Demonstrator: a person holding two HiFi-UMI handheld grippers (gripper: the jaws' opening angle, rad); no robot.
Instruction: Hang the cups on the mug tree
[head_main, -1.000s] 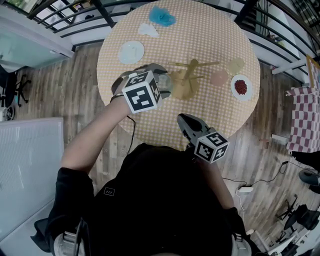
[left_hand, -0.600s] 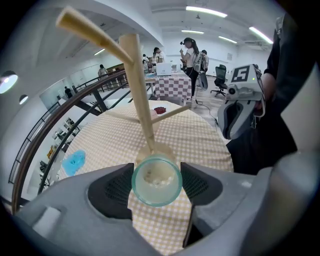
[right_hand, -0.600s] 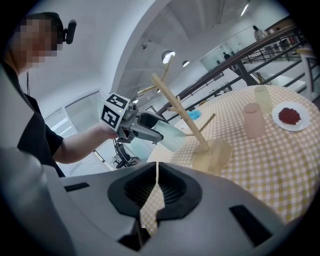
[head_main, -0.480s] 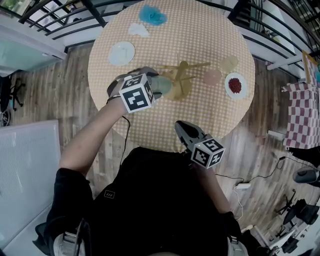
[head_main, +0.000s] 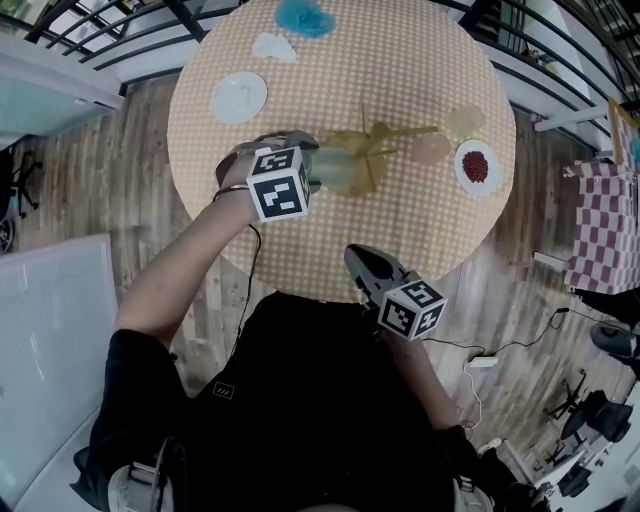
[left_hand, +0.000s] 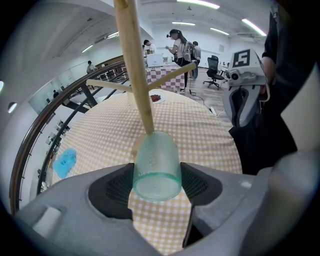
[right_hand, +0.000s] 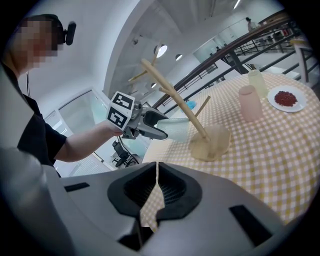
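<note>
We're at the round table (head_main: 300, 240), mug tree (head_main: 368, 165) mid-table, w/ 2 more cups just right of it: pink cup (head_main: 431, 150), pale yellow cup (head_main: 463, 122). Left gripper (left_hand: 156, 189) clamps the green cup (left_hand: 156, 167) sideways, base toward us – prob. to slide it onto a peg. Right gripper (right_hand: 154, 192) hangs at the near edge – jaws together, empty.

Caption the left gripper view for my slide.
Left gripper holds a translucent green plastic cup in front of the wooden mug tree on the checked table.
</note>
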